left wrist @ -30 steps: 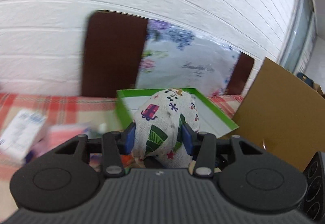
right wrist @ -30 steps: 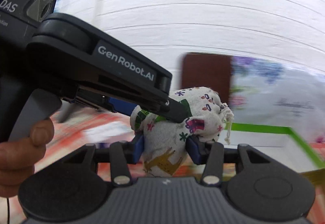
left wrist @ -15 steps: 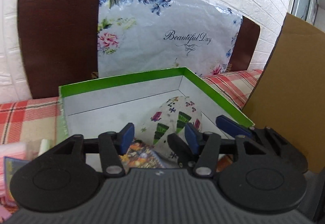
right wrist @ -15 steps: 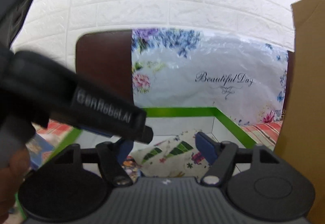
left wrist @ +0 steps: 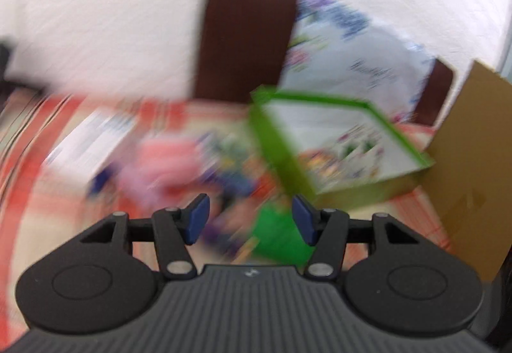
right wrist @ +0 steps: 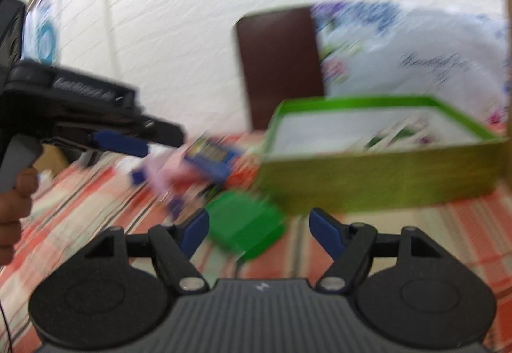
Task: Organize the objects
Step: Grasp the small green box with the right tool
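Observation:
Both views are motion-blurred. The green box (left wrist: 278,154) stands on the checked cloth, and the patterned cloth pouch (left wrist: 355,145) lies inside it; the pouch also shows in the right wrist view (right wrist: 393,132) inside the box (right wrist: 377,174). My left gripper (left wrist: 249,222) is open and empty, back from the box above a flat green item (left wrist: 281,238). My right gripper (right wrist: 259,231) is open and empty, above the same green item (right wrist: 246,222). The left gripper (right wrist: 121,138) shows at the left of the right wrist view.
A pile of loose items lies left of the box: a pink pack (left wrist: 166,161), a white box (left wrist: 89,145), a blue pack (right wrist: 211,154). A brown cardboard sheet (left wrist: 473,161) stands at the right. A dark board and a floral bag (left wrist: 352,58) lean on the white wall.
Both grippers let go of the pouch, which now lies in the green box. Both have pulled back and swung left toward the pile, and both are open wider.

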Demonstrator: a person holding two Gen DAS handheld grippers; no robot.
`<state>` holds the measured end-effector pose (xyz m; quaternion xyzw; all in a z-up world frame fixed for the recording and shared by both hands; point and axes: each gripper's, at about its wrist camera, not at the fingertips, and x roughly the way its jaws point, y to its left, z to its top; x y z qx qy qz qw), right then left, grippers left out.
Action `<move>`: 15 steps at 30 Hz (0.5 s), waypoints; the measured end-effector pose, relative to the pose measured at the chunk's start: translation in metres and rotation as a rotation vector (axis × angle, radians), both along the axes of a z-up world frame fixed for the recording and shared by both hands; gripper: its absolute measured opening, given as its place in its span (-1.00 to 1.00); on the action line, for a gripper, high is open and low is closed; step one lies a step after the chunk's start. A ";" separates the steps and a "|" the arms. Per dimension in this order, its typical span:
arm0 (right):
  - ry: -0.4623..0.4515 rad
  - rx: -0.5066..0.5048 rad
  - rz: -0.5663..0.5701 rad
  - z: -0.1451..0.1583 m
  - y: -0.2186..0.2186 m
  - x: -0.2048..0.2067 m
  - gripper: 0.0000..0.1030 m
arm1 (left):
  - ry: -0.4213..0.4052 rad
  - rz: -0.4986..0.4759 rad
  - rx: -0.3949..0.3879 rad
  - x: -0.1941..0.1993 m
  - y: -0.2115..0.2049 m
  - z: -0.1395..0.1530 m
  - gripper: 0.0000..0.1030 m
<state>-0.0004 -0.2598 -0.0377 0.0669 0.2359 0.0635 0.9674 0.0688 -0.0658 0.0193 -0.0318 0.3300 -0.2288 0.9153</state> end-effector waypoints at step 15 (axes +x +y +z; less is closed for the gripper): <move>0.171 -0.194 0.153 -0.023 0.034 0.070 0.31 | 0.239 -0.064 -0.060 -0.022 0.039 -0.055 0.11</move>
